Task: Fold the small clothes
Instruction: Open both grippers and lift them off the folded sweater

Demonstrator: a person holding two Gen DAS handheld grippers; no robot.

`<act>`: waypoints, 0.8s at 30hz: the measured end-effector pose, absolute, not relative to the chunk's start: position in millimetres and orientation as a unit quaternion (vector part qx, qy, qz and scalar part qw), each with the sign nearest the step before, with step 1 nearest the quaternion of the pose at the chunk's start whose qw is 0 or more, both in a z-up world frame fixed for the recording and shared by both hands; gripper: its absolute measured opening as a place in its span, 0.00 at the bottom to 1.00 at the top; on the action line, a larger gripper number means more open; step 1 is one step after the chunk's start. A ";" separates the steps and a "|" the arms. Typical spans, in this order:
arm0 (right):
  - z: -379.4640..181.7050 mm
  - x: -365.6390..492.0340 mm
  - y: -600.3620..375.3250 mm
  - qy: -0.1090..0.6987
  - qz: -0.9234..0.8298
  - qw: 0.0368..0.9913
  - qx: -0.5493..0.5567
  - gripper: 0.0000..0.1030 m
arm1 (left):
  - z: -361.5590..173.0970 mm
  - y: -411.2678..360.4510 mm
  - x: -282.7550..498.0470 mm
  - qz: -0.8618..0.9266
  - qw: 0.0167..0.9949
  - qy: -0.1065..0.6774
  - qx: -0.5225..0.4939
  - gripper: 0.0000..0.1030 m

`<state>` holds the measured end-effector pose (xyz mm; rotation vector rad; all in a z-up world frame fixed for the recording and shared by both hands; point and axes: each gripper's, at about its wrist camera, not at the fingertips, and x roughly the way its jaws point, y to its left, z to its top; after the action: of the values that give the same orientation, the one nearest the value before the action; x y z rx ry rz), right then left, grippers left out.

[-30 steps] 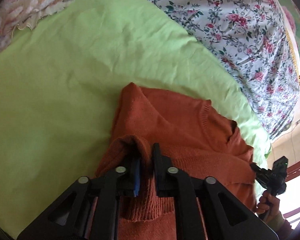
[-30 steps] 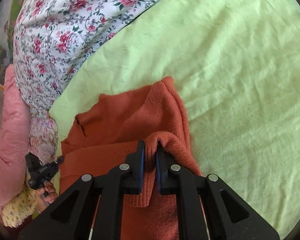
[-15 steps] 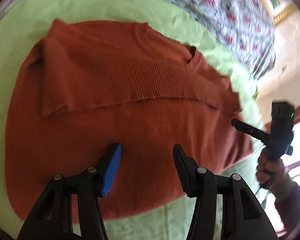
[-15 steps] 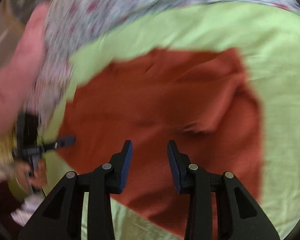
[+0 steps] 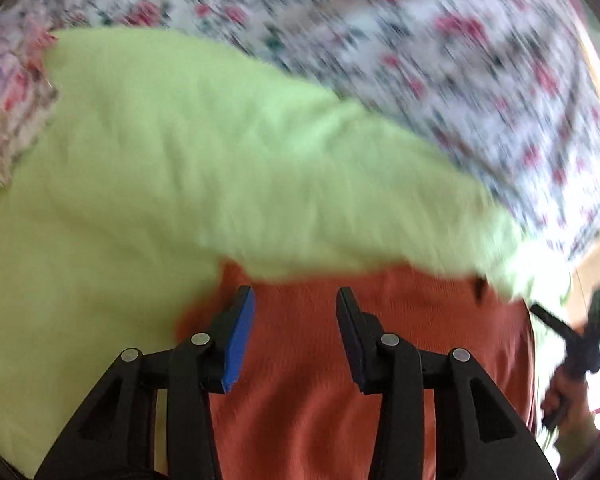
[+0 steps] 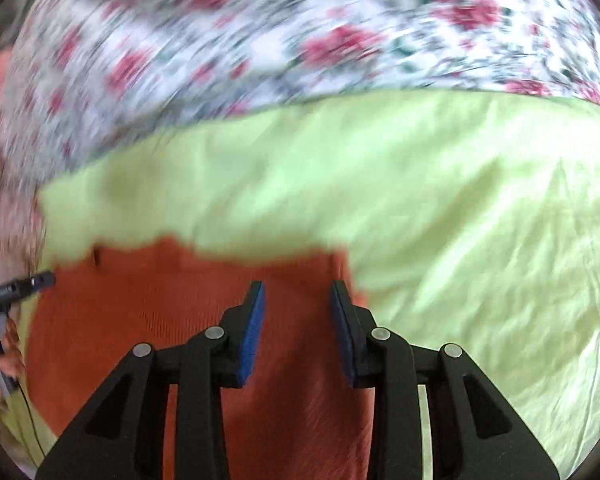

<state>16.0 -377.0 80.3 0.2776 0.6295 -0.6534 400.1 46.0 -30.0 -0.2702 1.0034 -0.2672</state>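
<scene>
Lime-green sheet [image 6: 440,200] over a floral bedspread [image 6: 300,32], both views blurred. The rust-orange sweater [image 5: 300,400] lies flat on the sheet, under both tools. Left gripper [image 5: 295,336] hovers jaws wide and empty near the sweater's far edge; right gripper [image 6: 297,332] likewise. Best now: pick matching edge points, pinch only one layer, and fold evenly.

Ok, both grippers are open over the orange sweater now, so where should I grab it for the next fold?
Probably the orange sweater by its far edge, where it meets the green sheet. Come down from above with the right gripper near the far right corner and the left gripper near the far left corner. The knit lies flat, so pinch only at an edge.
</scene>
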 end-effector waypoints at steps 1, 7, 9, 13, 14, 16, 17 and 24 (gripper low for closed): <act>85.0 12.9 -382.7 0.295 -0.324 0.888 0.142 0.33 | -25.8 48.7 405.1 -0.124 0.861 0.474 -0.137 0.41; 98.5 -15.3 -372.4 0.277 -0.314 0.895 0.155 0.34 | -11.7 50.5 388.0 -0.126 0.865 0.466 -0.137 0.42; 96.7 -24.8 -364.8 0.281 -0.307 0.895 0.160 0.34 | -12.5 52.8 372.5 -0.128 0.861 0.471 -0.146 0.42; 87.4 -44.6 -335.4 0.294 -0.290 0.896 0.163 0.35 | -17.1 60.9 330.0 -0.135 0.852 0.478 -0.166 0.42; 84.7 -45.2 -329.3 0.296 -0.288 0.896 0.162 0.35 | -18.7 63.4 317.3 -0.137 0.849 0.480 -0.173 0.42; 79.1 -47.9 -310.5 0.303 -0.283 0.896 0.158 0.35 | -21.7 67.4 297.4 -0.142 0.842 0.486 -0.185 0.43; 75.5 -47.5 -300.2 0.306 -0.281 0.896 0.158 0.35 | -24.4 68.1 285.6 -0.144 0.837 0.492 -0.190 0.43; 50.7 -67.2 -249.7 0.321 -0.277 0.888 0.176 0.35 | -30.9 72.5 217.8 -0.161 0.816 0.514 -0.211 0.43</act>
<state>-67.2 -249.7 50.7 0.3653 0.6674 -0.5756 217.8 72.5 -30.9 -0.4496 1.0965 -0.3443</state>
